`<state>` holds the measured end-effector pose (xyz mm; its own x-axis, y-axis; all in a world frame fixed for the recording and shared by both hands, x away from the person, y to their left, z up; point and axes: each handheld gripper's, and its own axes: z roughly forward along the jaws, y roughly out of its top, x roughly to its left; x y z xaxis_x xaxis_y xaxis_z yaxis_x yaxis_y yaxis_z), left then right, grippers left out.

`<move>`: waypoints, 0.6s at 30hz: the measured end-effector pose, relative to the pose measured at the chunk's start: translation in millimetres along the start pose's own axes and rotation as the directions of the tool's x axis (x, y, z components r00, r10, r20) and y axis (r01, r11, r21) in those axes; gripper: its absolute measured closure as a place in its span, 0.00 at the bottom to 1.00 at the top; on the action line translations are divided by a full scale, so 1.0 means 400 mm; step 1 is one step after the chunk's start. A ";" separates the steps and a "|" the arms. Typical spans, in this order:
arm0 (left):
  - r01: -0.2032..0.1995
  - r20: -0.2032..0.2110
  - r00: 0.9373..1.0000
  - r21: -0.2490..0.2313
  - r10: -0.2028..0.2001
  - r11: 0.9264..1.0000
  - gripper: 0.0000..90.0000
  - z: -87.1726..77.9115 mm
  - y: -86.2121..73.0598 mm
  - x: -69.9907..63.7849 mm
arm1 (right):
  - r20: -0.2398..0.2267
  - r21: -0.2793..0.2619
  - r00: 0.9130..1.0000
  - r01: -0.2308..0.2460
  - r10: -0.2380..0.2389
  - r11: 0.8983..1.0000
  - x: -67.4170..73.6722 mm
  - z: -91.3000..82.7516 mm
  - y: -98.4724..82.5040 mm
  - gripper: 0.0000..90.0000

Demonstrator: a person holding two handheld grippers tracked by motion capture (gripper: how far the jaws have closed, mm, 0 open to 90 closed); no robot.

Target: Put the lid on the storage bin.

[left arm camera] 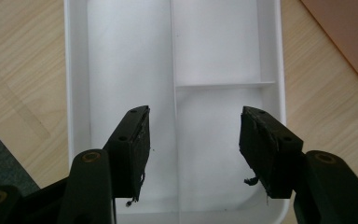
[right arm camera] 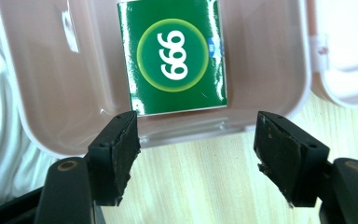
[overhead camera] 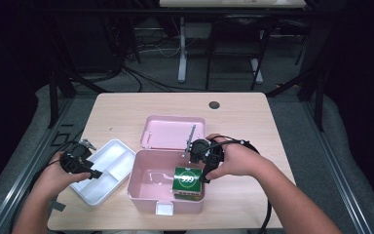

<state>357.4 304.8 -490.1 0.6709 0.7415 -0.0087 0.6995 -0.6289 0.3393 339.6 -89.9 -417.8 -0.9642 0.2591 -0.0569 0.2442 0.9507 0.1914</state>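
Observation:
An open pink box [overhead camera: 141, 195] stands at the table's front centre with its lid [overhead camera: 170, 131] folded back flat. A green carton marked 999 [overhead camera: 187, 181] lies inside it at the right end. My right gripper [overhead camera: 205, 176] hovers over that end, open. In the right gripper view the carton [right arm camera: 172, 56] lies in the pink box [right arm camera: 42, 93] just beyond my open right gripper [right arm camera: 196, 144], whose jaws hold nothing. My left gripper [overhead camera: 97, 174] is open over a white divided tray [overhead camera: 109, 156]. In the left gripper view the open left gripper [left arm camera: 195, 140] straddles the tray's [left arm camera: 130, 56] centre divider.
The light wooden table [overhead camera: 243, 122] has a dark round grommet [overhead camera: 214, 105] near its back edge. A small white latch [overhead camera: 164, 208] sticks out at the pink box's front. Table legs and cables crowd the dark floor behind.

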 end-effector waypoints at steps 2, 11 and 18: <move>0.010 0.007 1.000 -0.004 -0.010 1.000 0.49 0.007 0.002 0.000 | 0.009 -0.012 1.000 -0.022 0.022 1.000 -0.002 -0.003 -0.012 0.34; -0.015 -0.014 1.000 0.060 0.016 0.998 0.58 0.019 0.012 0.018 | 0.027 -0.042 0.997 -0.075 0.077 0.996 0.002 -0.010 -0.067 0.39; -0.003 -0.032 0.999 0.146 0.007 0.989 0.61 0.042 0.028 0.027 | 0.052 -0.054 0.992 -0.110 0.113 0.992 0.007 -0.006 -0.100 0.40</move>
<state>376.7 301.9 -502.4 0.6679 0.7439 0.0237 0.7261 -0.6583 0.1988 326.9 -127.6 -423.3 -0.9237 0.3733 -0.0859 0.3429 0.9057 0.2494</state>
